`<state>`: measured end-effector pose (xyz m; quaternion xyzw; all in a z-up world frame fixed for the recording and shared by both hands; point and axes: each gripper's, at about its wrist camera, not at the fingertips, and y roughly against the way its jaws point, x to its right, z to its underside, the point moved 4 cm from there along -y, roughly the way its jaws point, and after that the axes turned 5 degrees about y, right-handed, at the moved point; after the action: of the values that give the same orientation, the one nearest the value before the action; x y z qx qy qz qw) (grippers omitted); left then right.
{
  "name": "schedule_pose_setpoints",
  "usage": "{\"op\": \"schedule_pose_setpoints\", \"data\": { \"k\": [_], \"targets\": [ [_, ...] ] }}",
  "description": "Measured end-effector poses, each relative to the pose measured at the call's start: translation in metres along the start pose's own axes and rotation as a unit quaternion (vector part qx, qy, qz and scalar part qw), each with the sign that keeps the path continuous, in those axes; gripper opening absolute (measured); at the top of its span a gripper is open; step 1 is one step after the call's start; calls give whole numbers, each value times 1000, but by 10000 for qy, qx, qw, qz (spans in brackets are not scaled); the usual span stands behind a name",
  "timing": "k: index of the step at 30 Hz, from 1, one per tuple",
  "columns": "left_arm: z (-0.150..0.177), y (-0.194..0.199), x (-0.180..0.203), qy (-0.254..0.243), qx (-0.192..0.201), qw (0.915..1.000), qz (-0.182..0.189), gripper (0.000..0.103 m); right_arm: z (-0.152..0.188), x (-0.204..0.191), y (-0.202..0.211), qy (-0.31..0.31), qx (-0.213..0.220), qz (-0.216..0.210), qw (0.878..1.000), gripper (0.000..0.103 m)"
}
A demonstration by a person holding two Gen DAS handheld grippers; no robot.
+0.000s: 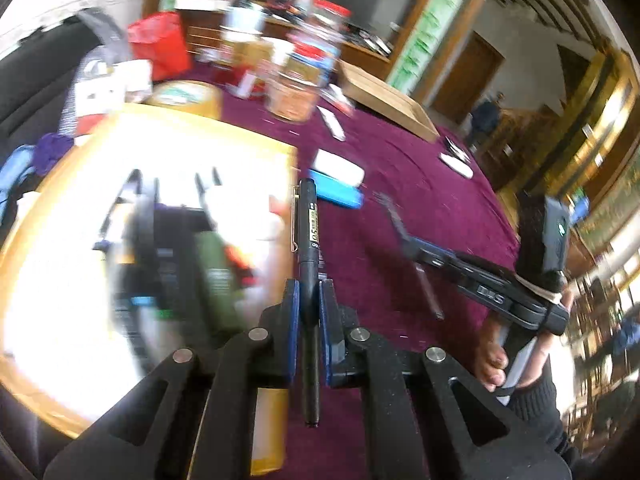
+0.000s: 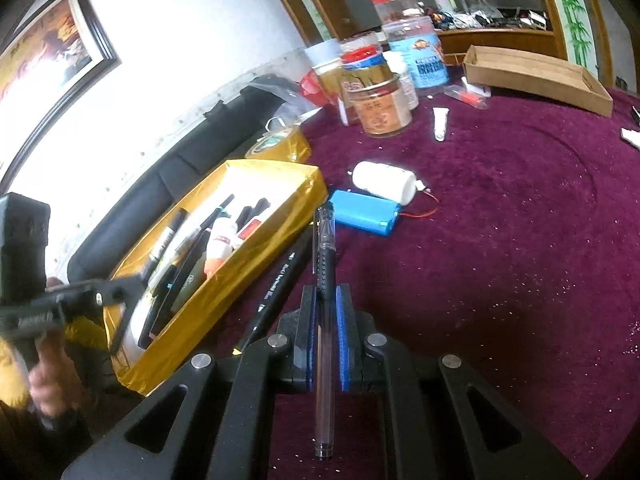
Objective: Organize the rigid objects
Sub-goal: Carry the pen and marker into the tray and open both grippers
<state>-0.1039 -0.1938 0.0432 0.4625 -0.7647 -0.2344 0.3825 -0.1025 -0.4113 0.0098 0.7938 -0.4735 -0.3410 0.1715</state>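
Jaws first: on the left wrist cam, the left gripper (image 1: pixel 309 300) is clamped on a black marker pen (image 1: pixel 308 236), pinched around mid-barrel with the capped end sticking out ahead, so that one's secure. It's hanging right at the near-right edge of the gold tray (image 1: pixel 24 248), which is badly blown out and blurry here, so I can't really read what's inside from this side. Over to the right I can see the right gripper (image 1: pixel 394 216) with its own pen, low over the purple bench (image 1: pixel 420 184), and a blue battery pack (image 1: pixel 336 192) plus a white bottle (image 1: pixel 340 168) lying just past my marker tip. Switching to the right wrist cam, the right gripper (image 2: pixel 323 300) is squeezed shut on a clear-capped gel pen (image 2: pixel 325 264), held near the rubber grip. The gold tray (image 2: pixel 256 264) is way clearer here: already has a bunch of pens and a small glue bottle (image 2: pixel 218 248) in it, and a black pencil (image 2: pixel 276 292) lies on the cloth just beside its wall. My take: both pens go in the tray, lengthwise with the others, released low so they don't bounce. I'd clear the tray wall first, and send one arm at a time since the left gripper (image 2: pixel 120 300) is already at the near corner. Plenty of open cloth to the right for backing off.
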Motion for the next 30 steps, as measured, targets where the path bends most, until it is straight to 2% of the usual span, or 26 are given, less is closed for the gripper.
{"op": "schedule_pose_setpoints", "data": {
  "k": [2, 5, 8, 13, 17, 27, 30],
  "targets": [
    [-2, 7, -23, 180, 66, 9998, -101, 7, -6, -9, 4, -133, 97, 10, 9999, 8],
    [1, 10, -54, 439, 40, 9987, -247, 7, -17, -44, 8, -261, 275, -312, 9988, 8],
    [6, 6, -71, 548, -17, 9979, -336, 7, -22, -85, -12, -198, 97, -440, 9988, 8],
    [16, 6, -83, 635, -92, 9971, -406, 7, -22, -139, -76, -110, -518, -462, 9975, 9],
    [17, 6, -91, 682, -61, 9964, -502, 7, -25, -154, -102, -144, -670, -476, 9965, 9],
    [19, 3, -106, 851, -163, 9953, -434, 7, -21, -161, -117, -305, -772, -413, 9957, 9],
    [19, 3, -105, 771, -143, 9957, -496, 7, -18, -161, -119, -303, -821, -332, 9956, 9]
  ]
}}
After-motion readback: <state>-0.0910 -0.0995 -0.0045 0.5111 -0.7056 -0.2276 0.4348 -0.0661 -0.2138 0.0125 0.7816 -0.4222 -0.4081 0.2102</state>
